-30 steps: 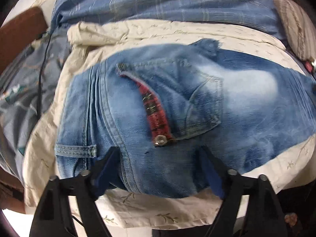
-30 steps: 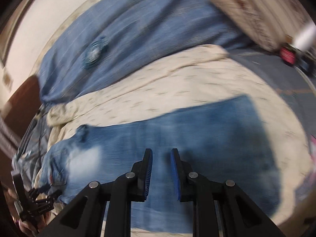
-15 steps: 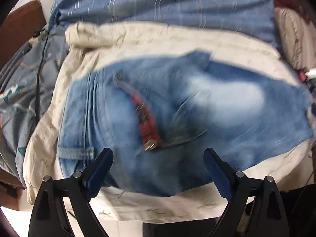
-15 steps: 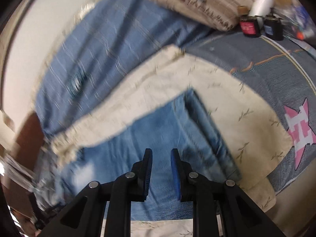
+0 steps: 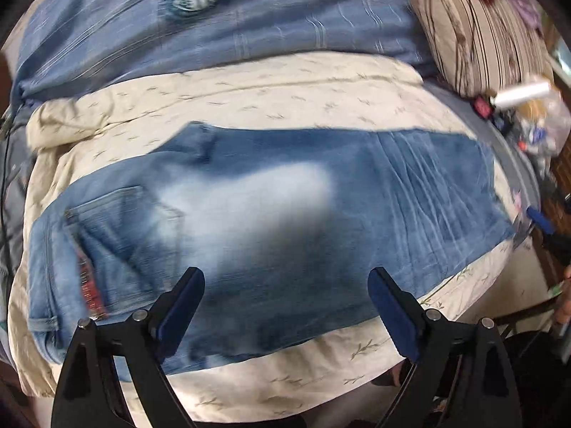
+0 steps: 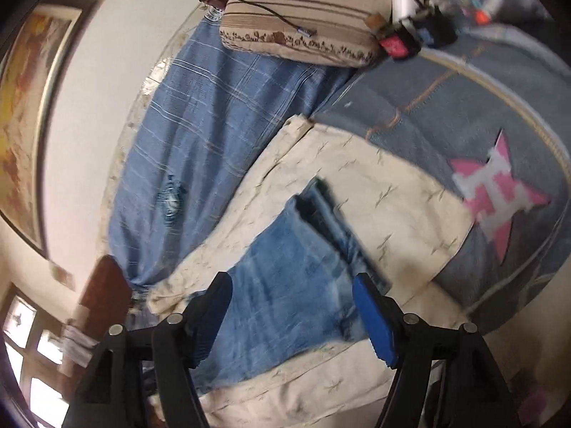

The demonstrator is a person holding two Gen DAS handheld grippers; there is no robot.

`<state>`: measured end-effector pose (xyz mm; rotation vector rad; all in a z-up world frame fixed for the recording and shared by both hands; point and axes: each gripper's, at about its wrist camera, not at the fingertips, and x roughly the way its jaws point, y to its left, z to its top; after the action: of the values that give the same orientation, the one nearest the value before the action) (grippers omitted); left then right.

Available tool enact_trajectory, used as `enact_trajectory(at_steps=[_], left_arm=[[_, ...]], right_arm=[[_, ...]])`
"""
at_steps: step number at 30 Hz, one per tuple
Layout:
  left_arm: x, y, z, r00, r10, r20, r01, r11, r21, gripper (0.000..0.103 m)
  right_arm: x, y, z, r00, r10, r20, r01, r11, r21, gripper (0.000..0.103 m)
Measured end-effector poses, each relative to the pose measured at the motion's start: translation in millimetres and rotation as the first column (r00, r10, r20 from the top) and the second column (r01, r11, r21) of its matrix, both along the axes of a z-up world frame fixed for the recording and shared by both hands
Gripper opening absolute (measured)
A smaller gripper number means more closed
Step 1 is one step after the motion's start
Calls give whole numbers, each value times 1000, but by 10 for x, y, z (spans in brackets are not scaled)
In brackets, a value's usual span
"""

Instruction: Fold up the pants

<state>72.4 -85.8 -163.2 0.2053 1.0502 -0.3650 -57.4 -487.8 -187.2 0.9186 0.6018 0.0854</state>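
From the left wrist view, the faded blue denim pants [image 5: 271, 235] lie flat across a cream leaf-print cloth [image 5: 249, 96] on the bed, waistband and red plaid pocket lining [image 5: 89, 285] at the picture's left, the legs running to the right. The left gripper [image 5: 285, 296] hangs above the thigh area with its jaws wide and nothing between them. The risk, as I judge it, is that a grab here pinches the cream cloth together with the denim, or catches only the top layer, so the fold drags the bedding or comes out skewed.

From the right wrist view, the leg end of the pants lies just ahead of and below the right gripper [image 6: 292, 306], with the hem edge [image 6: 335, 228] angling away toward the blue quilt with a pink star [image 6: 499, 192]. Its jaws are opening, and the denim shows between them but is not pinched. A striped beige pillow [image 6: 303, 10] sits well apart at the head of the bed. Motion blur hides finer detail.
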Motion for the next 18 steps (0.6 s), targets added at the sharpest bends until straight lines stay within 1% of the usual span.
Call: enact_trajectory(at_steps=[3, 6, 8, 9, 10, 11, 12, 15, 17, 18], left_arm=[[-1, -128, -151, 999, 6, -35, -4, 999, 44, 93], [50, -156, -282, 998, 22, -61, -19, 998, 63, 93], [75, -157, -367, 997, 28, -71, -22, 996, 86, 93], [86, -146, -425, 996, 28, -82, -20, 994, 106, 93], [99, -151, -450, 996, 25, -87, -16, 994, 109, 93], [96, -149, -444, 996, 24, -81, -15, 994, 105, 93], [90, -153, -427, 997, 22, -79, -13, 994, 108, 93], [59, -167, -347, 998, 13, -68, -5, 993, 119, 93], [20, -174, -261, 999, 4, -43, 1, 994, 111, 93], [-3, -181, -201, 1000, -4, -25, 6, 994, 105, 93]], right_arm=[[113, 73, -34, 999, 53, 9, -53, 998, 31, 73], [284, 193, -141, 993, 111, -45, -108, 993, 56, 73], [413, 279, -226, 985, 133, -111, -129, 991, 45, 73], [477, 314, -290, 979, 131, -159, -127, 991, 34, 73], [533, 328, -362, 970, 117, -214, -115, 993, 22, 72], [570, 329, -411, 965, 109, -239, -106, 994, 26, 72], [578, 321, -402, 967, 105, -233, -100, 994, 34, 72], [473, 276, -243, 987, 70, -142, -70, 998, 5, 72], [370, 210, -165, 995, 61, -85, -59, 998, 26, 72], [321, 173, -170, 996, 50, -77, -47, 998, 41, 72]])
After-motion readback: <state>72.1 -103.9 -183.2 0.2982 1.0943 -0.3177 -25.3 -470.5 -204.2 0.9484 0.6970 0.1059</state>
